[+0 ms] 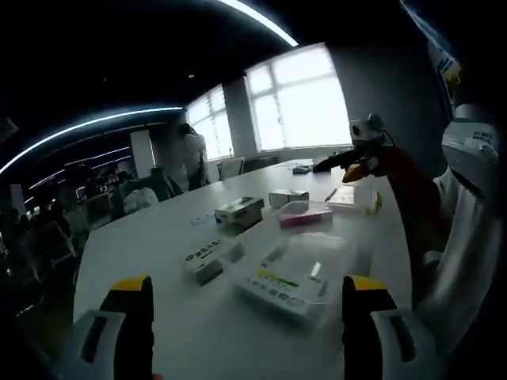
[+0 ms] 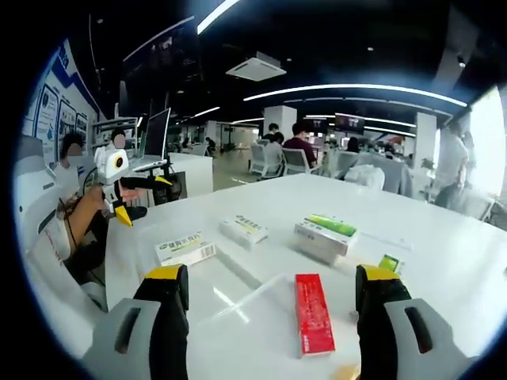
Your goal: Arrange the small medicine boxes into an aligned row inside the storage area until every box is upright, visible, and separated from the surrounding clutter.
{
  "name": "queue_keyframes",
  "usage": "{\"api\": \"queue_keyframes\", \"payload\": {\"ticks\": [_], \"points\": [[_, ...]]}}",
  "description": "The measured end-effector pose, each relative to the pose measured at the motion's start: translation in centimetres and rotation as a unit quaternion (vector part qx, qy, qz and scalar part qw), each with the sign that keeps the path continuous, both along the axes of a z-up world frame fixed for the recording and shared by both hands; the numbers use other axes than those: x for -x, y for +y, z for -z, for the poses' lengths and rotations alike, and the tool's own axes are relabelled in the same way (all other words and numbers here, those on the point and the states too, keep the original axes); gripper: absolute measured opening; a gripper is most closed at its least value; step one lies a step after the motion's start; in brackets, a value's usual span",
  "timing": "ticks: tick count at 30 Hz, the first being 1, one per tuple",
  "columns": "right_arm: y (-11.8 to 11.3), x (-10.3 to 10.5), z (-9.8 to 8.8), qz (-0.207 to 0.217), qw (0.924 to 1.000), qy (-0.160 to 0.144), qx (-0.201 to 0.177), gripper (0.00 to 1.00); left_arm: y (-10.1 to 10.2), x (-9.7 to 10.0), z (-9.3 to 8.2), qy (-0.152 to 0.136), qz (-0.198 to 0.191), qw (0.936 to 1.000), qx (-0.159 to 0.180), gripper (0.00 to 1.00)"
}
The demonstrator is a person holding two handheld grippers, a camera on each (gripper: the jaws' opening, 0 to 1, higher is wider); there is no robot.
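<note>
Both claws, left claw [image 1: 247, 317] and right claw [image 2: 272, 309], are spread and empty, so diving at the red box [image 2: 314, 312] probably skids it across the clear tray [image 2: 245, 324], I reckon.

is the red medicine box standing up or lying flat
Lying flat. In the right gripper view the red box rests on its broad face inside the clear tray, long side pointing away, between the open right gripper tips.
</note>
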State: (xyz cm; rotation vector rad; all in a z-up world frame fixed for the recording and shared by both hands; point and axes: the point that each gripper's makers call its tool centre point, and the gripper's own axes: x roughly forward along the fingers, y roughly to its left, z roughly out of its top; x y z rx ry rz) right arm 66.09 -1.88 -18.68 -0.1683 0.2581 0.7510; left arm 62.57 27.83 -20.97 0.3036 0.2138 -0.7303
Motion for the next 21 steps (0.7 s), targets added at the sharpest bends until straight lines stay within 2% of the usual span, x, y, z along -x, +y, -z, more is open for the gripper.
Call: {"api": "queue_keyframes", "payload": {"ticks": [3, 5, 11, 18, 21], "points": [[-0.8, -0.4, -0.1, 0.009, 1.0, 0.0, -0.001, 0.85, 0.0, -0.2, -0.4, -0.015, -0.001, 0.9998, -0.01, 0.99], [-1.5, -0.7, 0.0, 0.018, 0.9998, 0.004, 0.0, 0.85, 0.2, -0.3, 0.0, -0.012, -0.001, 0.9994, -0.033, 1.0], [-2.6, -0.7, 0.0, 0.036, 0.9991, 0.012, -0.018, 0.85, 0.3, -0.6, 0.4, -0.016, -0.005, 0.9986, -0.051, 0.99], [-2.9, -0.7, 0.0, 0.042, 0.9986, 0.008, -0.032, 0.85, 0.3, -0.8, 0.4, -0.005, -0.002, 0.9992, -0.039, 0.98], [-2.7, -0.8, 0.3, 0.039, 0.9987, 0.012, -0.029, 0.84, 0.5, -0.9, -0.3, -0.001, 0.004, 0.9999, -0.017, 0.98]]}}
